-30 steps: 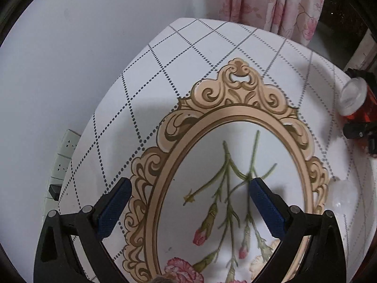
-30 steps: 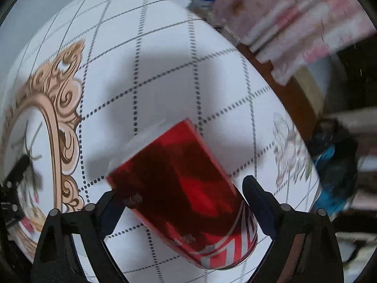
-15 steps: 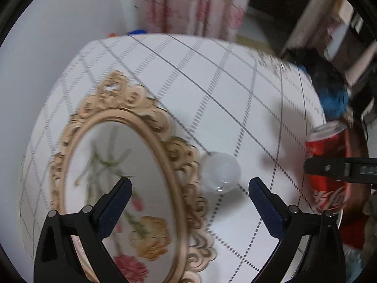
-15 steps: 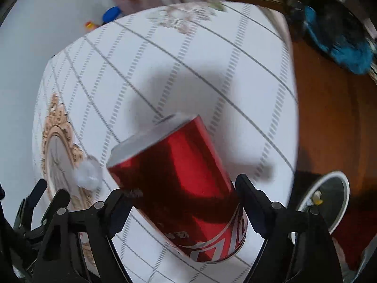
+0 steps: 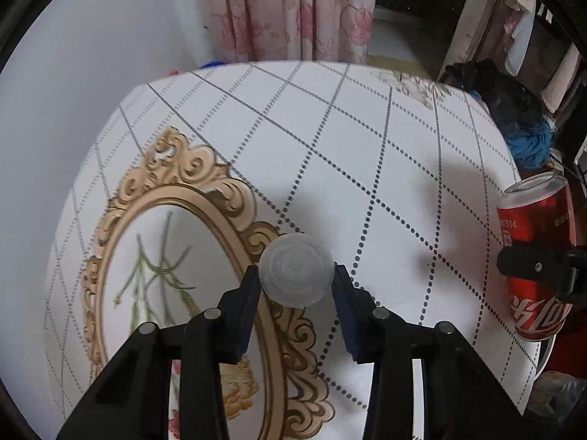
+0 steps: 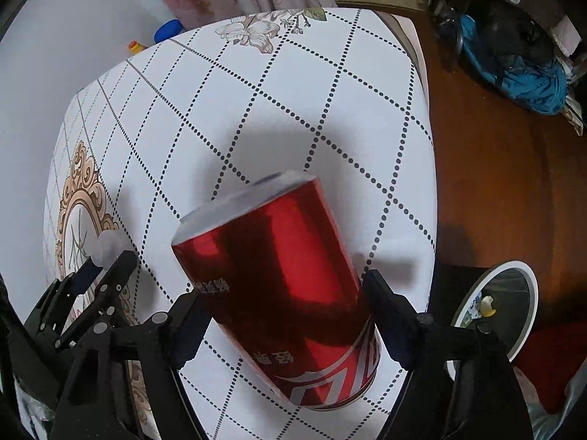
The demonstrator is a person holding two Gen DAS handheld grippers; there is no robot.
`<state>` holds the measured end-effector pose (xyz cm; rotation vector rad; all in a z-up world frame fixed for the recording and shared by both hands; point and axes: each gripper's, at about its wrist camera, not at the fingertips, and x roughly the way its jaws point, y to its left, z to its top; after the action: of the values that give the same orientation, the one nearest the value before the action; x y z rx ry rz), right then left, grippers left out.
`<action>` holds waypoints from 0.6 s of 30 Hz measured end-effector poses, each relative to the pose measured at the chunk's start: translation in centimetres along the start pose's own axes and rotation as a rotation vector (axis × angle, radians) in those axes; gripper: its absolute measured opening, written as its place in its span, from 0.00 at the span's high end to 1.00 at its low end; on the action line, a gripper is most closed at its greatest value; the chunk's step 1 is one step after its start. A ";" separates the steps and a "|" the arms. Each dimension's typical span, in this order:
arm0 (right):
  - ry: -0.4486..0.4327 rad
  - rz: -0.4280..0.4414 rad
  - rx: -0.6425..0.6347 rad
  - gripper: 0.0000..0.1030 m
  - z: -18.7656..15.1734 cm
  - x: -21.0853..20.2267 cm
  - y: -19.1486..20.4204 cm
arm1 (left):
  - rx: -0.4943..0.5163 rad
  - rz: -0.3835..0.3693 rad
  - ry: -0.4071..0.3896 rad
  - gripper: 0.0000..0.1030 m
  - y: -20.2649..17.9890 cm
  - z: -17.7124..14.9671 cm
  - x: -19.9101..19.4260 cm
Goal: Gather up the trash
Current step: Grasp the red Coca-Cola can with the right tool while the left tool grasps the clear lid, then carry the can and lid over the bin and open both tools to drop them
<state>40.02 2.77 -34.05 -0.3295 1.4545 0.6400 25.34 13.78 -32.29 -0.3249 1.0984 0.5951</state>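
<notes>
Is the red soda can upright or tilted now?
Tilted. The red soda can leans between the right gripper fingers, silver top up-left, held above the tablecloth.

Cup [image 5: 295,270] on the table [image 5: 367,154], can [image 5: 536,256] at its right.

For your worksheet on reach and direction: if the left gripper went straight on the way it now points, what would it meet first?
The left gripper is already shut on a small clear plastic cup. Beyond it, the line probably meets the checked tablecloth first, though depth is unclear.
</notes>
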 end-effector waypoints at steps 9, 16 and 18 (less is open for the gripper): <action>-0.107 0.000 -0.021 0.24 -1.6 -4.0 -0.2 | -0.045 0.024 -0.141 0.65 0.8 0.5 -7.2; -0.256 0.034 0.003 0.25 -4.5 -9.7 -0.4 | -0.041 0.000 -0.264 0.65 -0.4 1.0 -14.1; -0.295 0.047 0.011 0.25 -5.4 -11.4 -0.7 | -0.033 -0.017 -0.298 0.65 -1.1 1.2 -16.1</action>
<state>36.16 -3.15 -23.56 -0.1827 1.1853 0.6877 21.67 8.88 -17.32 -0.2637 0.7995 0.6248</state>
